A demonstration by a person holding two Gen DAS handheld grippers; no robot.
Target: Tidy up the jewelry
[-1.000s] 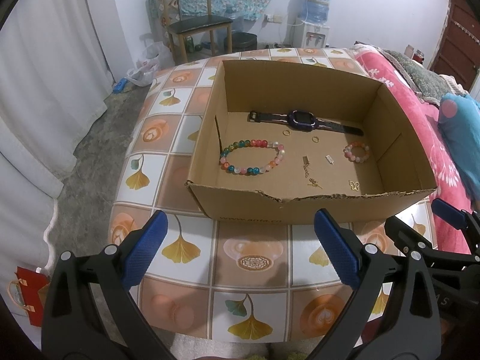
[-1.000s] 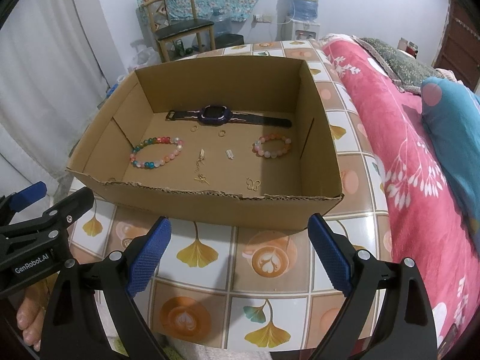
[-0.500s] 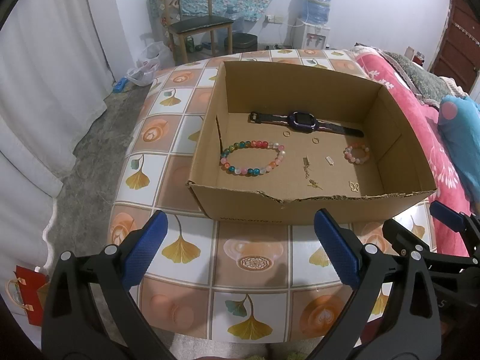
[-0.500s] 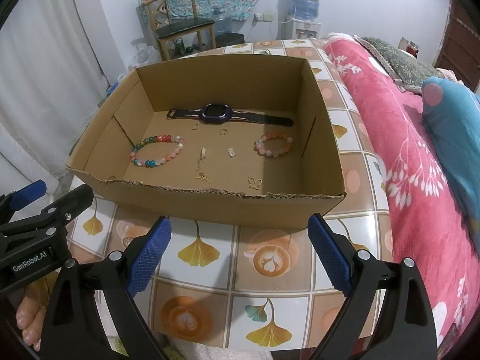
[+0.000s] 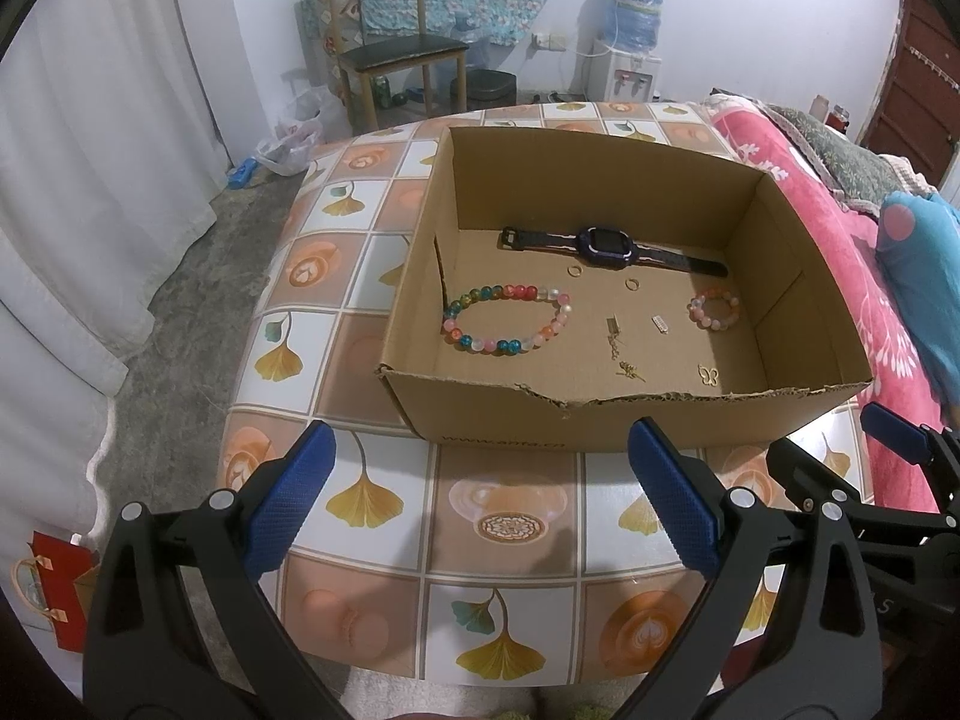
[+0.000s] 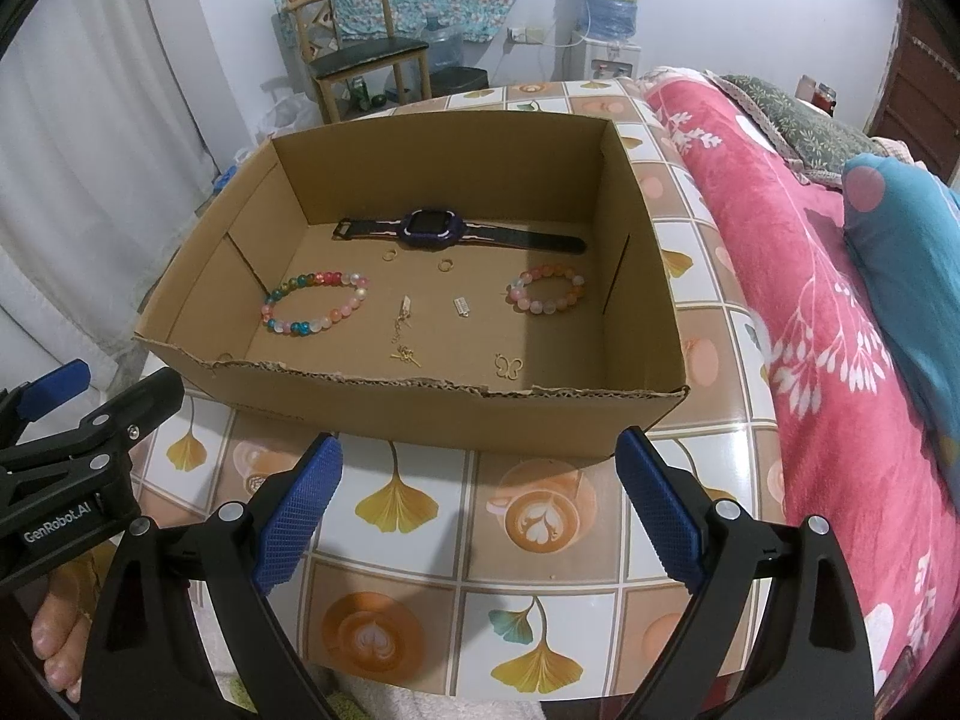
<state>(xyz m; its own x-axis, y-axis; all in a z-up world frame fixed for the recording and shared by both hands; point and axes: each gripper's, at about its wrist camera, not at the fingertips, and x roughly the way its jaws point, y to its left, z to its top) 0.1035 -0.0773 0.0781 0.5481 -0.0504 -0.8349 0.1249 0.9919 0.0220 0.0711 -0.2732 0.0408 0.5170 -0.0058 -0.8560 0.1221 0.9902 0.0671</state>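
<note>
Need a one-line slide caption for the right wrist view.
Open right gripper hovers before a cardboard box holding a watch, two bead bracelets and small gold pieces.

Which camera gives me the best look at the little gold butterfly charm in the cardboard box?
The right wrist view. There the butterfly charm lies clear of the front wall of the cardboard box, and both wings show. In the left wrist view the charm sits farther off to the side, nearer the torn front edge, and looks smaller.

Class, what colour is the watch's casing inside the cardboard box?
Dark purple casing on the watch, clearest in the right wrist view.
</note>
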